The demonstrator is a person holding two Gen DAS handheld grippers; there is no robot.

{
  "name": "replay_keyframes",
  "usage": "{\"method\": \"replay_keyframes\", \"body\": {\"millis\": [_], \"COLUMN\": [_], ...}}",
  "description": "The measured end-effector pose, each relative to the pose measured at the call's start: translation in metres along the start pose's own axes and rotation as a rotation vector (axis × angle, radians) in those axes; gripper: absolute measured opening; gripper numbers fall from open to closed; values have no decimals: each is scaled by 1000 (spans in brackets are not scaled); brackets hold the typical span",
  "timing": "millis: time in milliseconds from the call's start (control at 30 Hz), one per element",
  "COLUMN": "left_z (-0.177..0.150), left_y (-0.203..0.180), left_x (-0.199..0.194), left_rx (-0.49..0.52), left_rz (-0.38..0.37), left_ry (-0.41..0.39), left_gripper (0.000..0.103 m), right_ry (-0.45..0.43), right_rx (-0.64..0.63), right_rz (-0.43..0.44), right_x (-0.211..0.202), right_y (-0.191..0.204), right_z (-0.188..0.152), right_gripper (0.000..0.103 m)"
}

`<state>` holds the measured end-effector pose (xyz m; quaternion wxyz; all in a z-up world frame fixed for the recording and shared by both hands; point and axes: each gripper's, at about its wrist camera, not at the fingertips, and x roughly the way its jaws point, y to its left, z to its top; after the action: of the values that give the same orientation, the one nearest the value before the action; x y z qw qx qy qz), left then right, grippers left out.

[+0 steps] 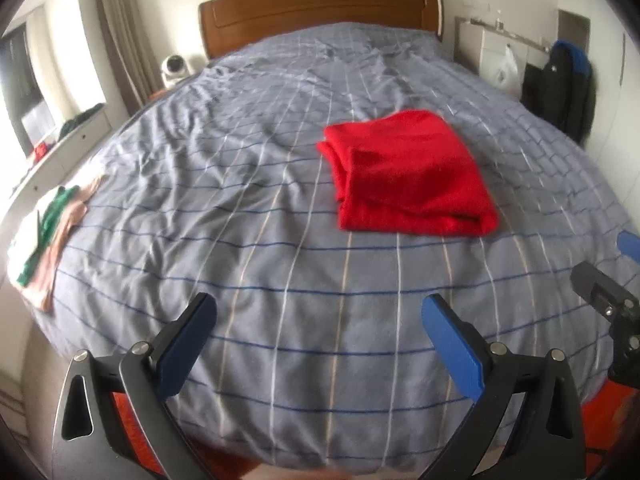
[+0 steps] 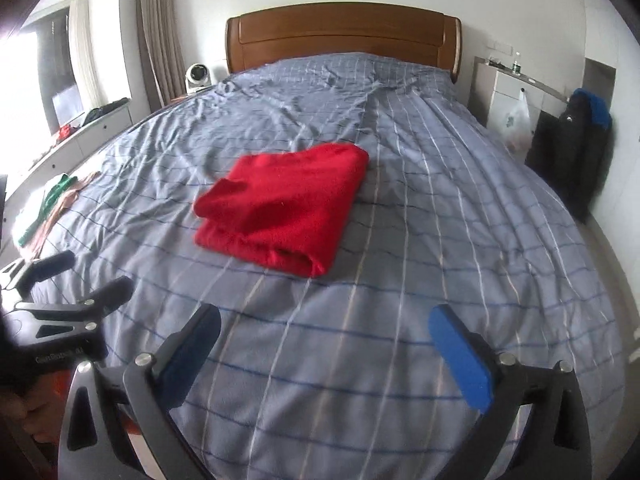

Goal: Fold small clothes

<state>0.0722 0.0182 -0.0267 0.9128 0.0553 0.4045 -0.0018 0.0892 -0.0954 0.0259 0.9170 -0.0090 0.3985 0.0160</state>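
Note:
A red garment point(image 1: 408, 172) lies folded into a thick rectangle on the grey-blue striped bed cover point(image 1: 240, 208); it also shows in the right wrist view point(image 2: 284, 216). My left gripper point(image 1: 320, 312) is open and empty, held above the foot of the bed, well short of the garment. My right gripper point(image 2: 325, 322) is open and empty, also above the foot of the bed, nearer than the garment. The left gripper appears at the left of the right wrist view point(image 2: 90, 274), jaws apart.
A pile of green, white and pink clothes point(image 1: 44, 236) lies at the bed's left edge. A wooden headboard point(image 1: 320, 8) stands at the far end. A white cabinet point(image 2: 516, 96) and dark jackets point(image 2: 576, 148) stand on the right, a low white dresser point(image 2: 92, 136) on the left.

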Motion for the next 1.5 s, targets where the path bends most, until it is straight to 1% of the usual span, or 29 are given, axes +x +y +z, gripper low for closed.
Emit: {"method": "replay_keyframes", "body": {"millis": [67,167,300,467,600,667,733,800,900,1033,1200,1400,1500], "left_z": [-1,-2,-2,-2,-1,0,3,5,7,9,8,9,9], "left_y": [0,0,1,3,2,4,5,6,7,13,13,16,16], "left_x": [-3,-6,-11,-14,-18,-21,-25,-33,-42,-48,-52,-53,-54], "left_rx": [-1,-2,-1,-23,-16,-28,-34,-31,-19,-34,-25,-46,-48], "left_rz": [2,1,5,-26,-12,-10,-28,-29,2,-18,-11,-26,-32], "left_ry": [1,-1,-10,2,8,11,13,-5,-28,-36,-54,-55,-59], "left_gripper": [102,102,103,103,103,103,103,103,103,103,103,103,103], "right_ry": [17,31,23,29,37,27,12,-3,-7,1,3,-12,-5], "right_rx": [2,-13,-3,-11,-4,-5,-8,-10,-17,-18,-23,-34,-32], "right_rz": [-3,-32,-19,-15,1,8,11,11,10,9,14,-12,-15], "right_x": [0,0,-8,-12,-17,-25,-33,-40,-46,-46,-51,-52,-49], "right_y": [0,1,4,10,14,16,19,21,24,26,29,30,29], "right_z": [-3,-4,-2,-1,1,3,6,9,11,11,11,10,8], "right_gripper": [102,102,102,102,102,102,102,102,102,102,102,102,102]}}
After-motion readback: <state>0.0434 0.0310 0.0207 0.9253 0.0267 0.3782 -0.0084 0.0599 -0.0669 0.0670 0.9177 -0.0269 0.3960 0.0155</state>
